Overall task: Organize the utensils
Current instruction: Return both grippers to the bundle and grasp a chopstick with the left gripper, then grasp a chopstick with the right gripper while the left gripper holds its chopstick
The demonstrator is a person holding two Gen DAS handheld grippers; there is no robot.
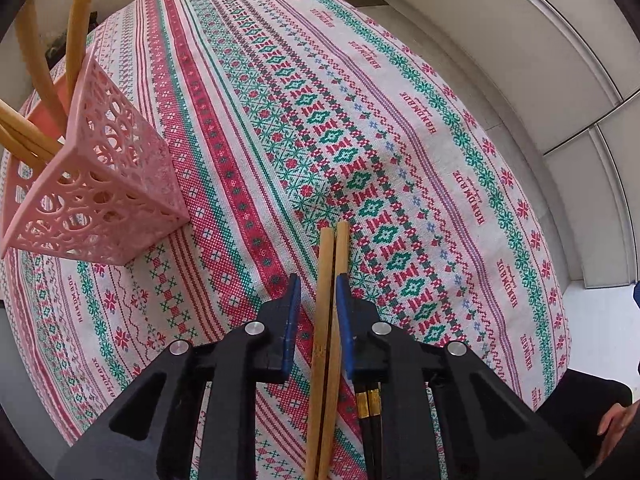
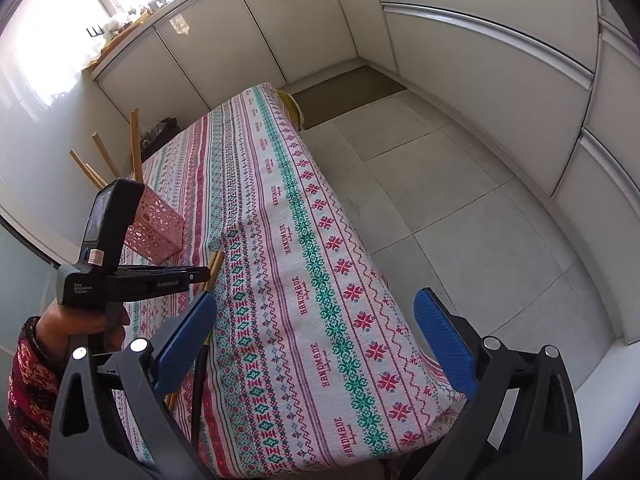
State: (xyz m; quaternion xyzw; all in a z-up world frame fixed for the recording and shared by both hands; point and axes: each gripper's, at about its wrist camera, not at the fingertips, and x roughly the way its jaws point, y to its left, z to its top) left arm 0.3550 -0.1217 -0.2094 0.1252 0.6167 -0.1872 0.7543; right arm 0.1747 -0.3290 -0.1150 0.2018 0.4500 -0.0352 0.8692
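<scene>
A pair of light bamboo chopsticks (image 1: 329, 320) lies on the patterned tablecloth (image 1: 400, 120), between the blue pads of my left gripper (image 1: 318, 292). The jaws straddle the pair with a gap on the left side, so the gripper is open. A pair of black chopsticks with gold bands (image 1: 370, 404) lies just right of them, under the right finger. A pink perforated holder (image 1: 96, 184) stands at the left with several bamboo chopsticks in it. In the right wrist view my right gripper (image 2: 316, 340) is wide open and empty above the table's near end; the left gripper (image 2: 132, 276), holder (image 2: 154, 232) and bamboo chopsticks (image 2: 214, 268) show at left.
The cloth-covered table (image 2: 320, 280) drops off to a grey tiled floor (image 2: 460, 200) on the right. White cabinets (image 2: 480, 60) line the walls behind. A person's hand (image 1: 616, 420) shows at the lower right of the left wrist view.
</scene>
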